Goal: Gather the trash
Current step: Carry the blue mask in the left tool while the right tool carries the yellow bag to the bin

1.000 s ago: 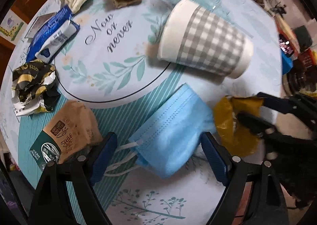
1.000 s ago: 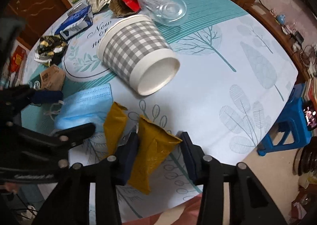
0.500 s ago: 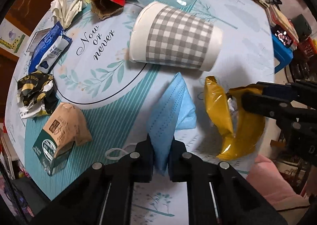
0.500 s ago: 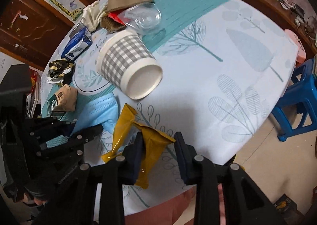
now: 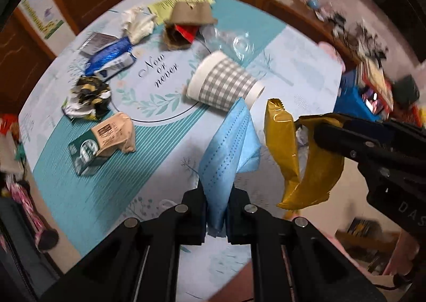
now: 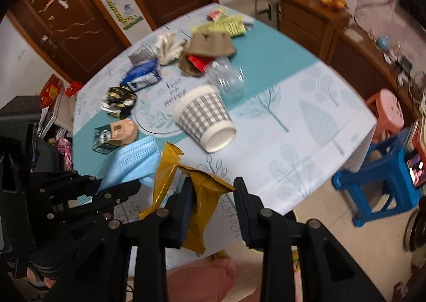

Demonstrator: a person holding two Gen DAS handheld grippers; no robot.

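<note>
My left gripper (image 5: 216, 212) is shut on a blue face mask (image 5: 229, 147) and holds it above the table's near edge. The mask also shows in the right wrist view (image 6: 133, 163). My right gripper (image 6: 213, 203) is shut on a crumpled yellow wrapper (image 6: 202, 200) and holds it off the table, just right of the mask. The wrapper hangs beside the mask in the left wrist view (image 5: 282, 137). A grey checked paper cup (image 5: 223, 86) lies on its side on the table behind both.
More trash lies on the round table (image 6: 306, 121): a brown and green carton (image 5: 103, 139), a black and gold wrapper (image 5: 87, 97), a blue pack (image 5: 111, 59), white tissue (image 5: 138, 22), brown cardboard (image 5: 191, 14), a clear lid (image 5: 234, 43). A blue stool (image 6: 383, 179) stands at the right.
Both grippers have risen and pulled back from the table, lifting the mask and the yellow wrapper. One second ago the left jaws were open around the mask; they have closed on it.
</note>
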